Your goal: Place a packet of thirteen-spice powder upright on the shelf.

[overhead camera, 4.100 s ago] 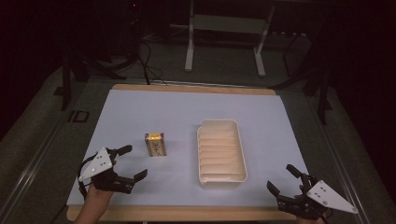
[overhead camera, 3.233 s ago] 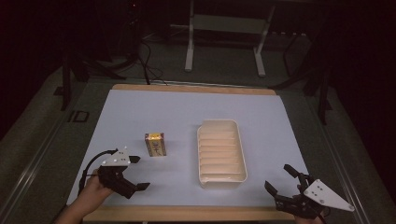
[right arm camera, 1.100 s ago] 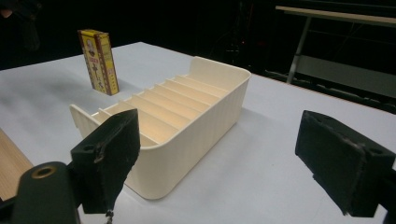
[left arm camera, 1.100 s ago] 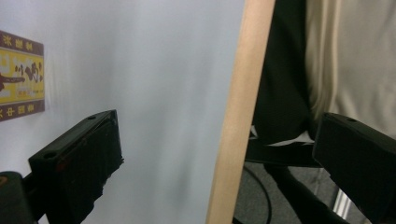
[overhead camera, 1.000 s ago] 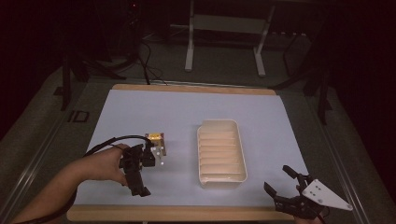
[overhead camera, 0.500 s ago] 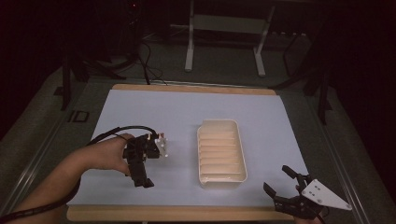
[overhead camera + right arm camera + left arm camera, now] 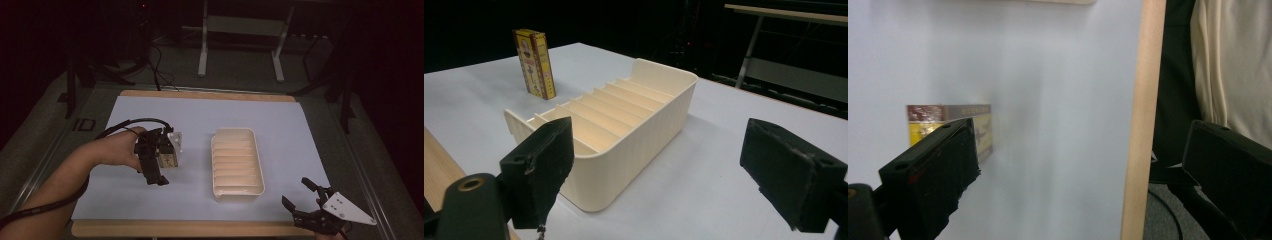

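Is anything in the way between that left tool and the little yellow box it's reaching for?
Nothing visible. The left tool is right at the yellow box, jaws open, with one jaw beside it in the left gripper view. The white paper around them is bare.

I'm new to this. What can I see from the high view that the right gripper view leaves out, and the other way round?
The high view adds a hand holding the left gripper at the small box, plus the whole table. The right gripper view adds the box's yellow printed side, standing upright, and the dividers inside the cream tray from low down. Shared: box, tray and the open right gripper.
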A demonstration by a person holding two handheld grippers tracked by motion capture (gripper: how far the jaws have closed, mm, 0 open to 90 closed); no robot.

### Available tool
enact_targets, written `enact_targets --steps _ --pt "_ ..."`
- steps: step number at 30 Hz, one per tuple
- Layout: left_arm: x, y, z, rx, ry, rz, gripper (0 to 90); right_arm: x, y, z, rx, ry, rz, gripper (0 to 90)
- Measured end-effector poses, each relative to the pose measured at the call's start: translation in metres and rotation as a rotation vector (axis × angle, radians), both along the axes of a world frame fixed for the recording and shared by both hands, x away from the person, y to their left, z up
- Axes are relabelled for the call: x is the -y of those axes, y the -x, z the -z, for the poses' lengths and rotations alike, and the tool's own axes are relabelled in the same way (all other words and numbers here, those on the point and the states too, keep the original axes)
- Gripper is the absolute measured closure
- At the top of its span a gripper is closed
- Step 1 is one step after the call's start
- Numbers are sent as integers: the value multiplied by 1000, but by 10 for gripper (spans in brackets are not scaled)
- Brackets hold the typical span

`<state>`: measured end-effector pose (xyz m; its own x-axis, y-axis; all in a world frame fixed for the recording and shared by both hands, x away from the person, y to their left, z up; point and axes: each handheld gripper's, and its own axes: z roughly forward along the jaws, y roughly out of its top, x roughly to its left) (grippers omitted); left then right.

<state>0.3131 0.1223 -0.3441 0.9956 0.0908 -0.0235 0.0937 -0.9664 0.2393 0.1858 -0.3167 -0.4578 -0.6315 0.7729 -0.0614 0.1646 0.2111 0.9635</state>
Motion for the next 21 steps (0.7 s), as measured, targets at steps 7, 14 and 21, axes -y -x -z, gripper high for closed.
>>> enact_targets --steps 7,14,21 --pt "1 -16 -8 12 22 -12 15 -1 0 0 -4 6 -1 141" --pt "1 -32 -8 19 -1 -27 15 -1 -1 0 -5 8 -2 141" --pt "-3 -50 1 45 -49 -59 35 -1 -1 1 -7 7 -5 141"
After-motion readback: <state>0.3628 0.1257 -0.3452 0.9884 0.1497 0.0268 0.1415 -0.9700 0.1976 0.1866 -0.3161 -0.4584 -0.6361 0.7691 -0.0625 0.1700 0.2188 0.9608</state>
